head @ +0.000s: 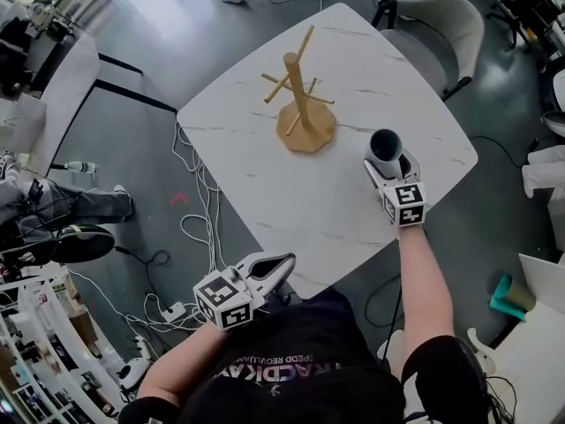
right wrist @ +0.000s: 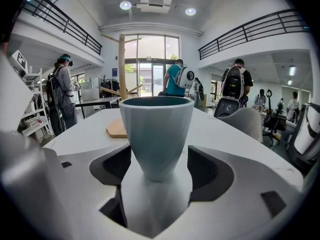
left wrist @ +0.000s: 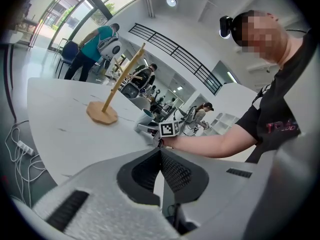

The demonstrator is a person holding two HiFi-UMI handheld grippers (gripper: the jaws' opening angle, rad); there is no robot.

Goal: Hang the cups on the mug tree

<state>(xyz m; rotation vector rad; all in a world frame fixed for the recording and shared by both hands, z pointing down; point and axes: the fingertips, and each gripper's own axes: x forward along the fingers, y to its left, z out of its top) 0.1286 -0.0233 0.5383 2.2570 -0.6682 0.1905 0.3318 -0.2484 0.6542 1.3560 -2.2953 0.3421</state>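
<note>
Right gripper view: teal cup [right wrist: 156, 129] stood upright on the table [right wrist: 237, 131] near the mug tree [right wrist: 121, 79], between the right gripper's [right wrist: 160, 166] wide jaws, unpinched, likely awaiting a grip; left gripper's [left wrist: 161, 155] jaws were closed, empty.

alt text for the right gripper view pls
A pale blue cup stands upright on a white table between the open jaws of the right hand-held gripper, whose pads are not touching it. Behind it stands a wooden mug tree, with people in a bright hall beyond.
</note>
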